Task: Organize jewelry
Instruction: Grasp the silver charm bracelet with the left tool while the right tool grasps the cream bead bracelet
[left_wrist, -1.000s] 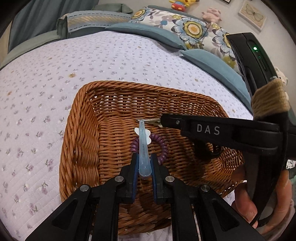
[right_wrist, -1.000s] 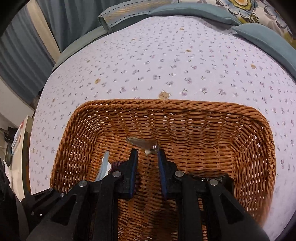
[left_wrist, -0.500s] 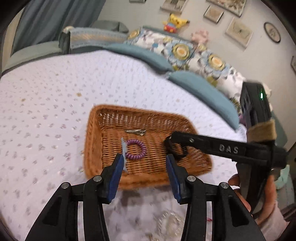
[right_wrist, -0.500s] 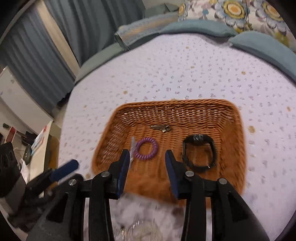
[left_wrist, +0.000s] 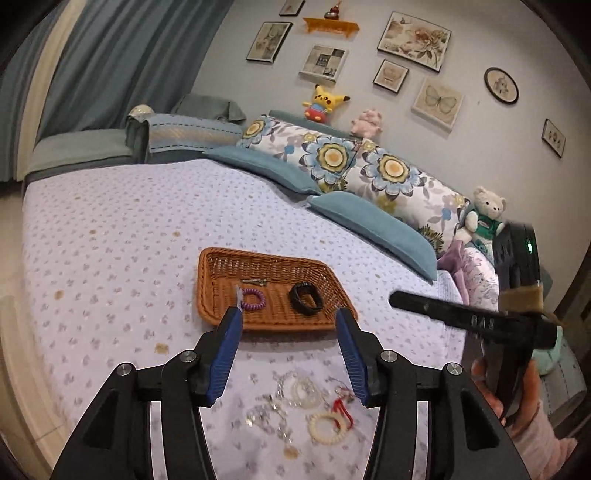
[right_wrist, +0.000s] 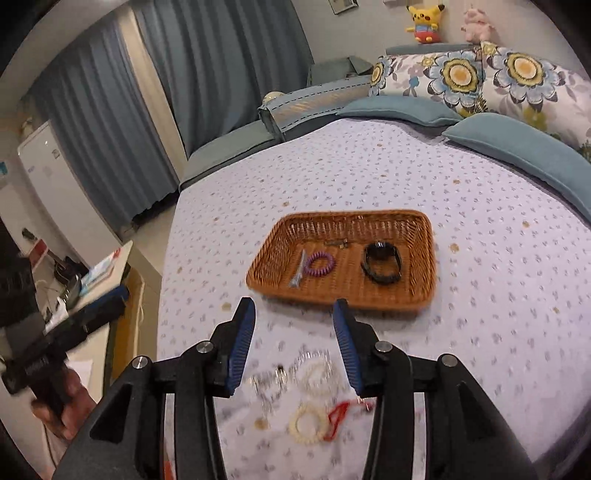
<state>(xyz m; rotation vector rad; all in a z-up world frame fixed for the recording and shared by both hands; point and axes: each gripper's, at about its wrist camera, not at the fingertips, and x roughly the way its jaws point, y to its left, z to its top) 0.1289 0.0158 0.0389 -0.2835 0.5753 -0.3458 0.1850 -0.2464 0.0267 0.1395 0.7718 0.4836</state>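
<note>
A wicker basket (left_wrist: 221, 317) (right_wrist: 269, 280) lies on the bed. In it are a purple coil bracelet (left_wrist: 254, 300) (right_wrist: 320, 264), a pale blue hair clip (left_wrist: 238, 295) (right_wrist: 297, 273), a small metal clip (left_wrist: 255, 282) (right_wrist: 337, 243) and a black band (left_wrist: 305, 297) (right_wrist: 382, 263). Loose jewelry lies on the quilt in front: a cream bead bracelet (left_wrist: 326, 427) (right_wrist: 307, 424), a clear bead bracelet (left_wrist: 305, 391) (right_wrist: 320, 374), a red cord (left_wrist: 342, 409) (right_wrist: 337, 415). My left gripper (left_wrist: 289, 350) and right gripper (right_wrist: 294, 338) are open and empty, raised above the loose pile.
The flowered quilt (left_wrist: 110, 236) covers the bed. Blue and floral pillows (left_wrist: 369, 218) lie along the far side, with plush toys (left_wrist: 325, 101) behind. The right gripper shows in the left wrist view (left_wrist: 472, 317). A desk with clutter (right_wrist: 96, 273) stands left of the bed.
Both grippers let go of the clips in the basket, opened, and pulled back and up. The basket is now farther away and the loose jewelry pile has come into view.
</note>
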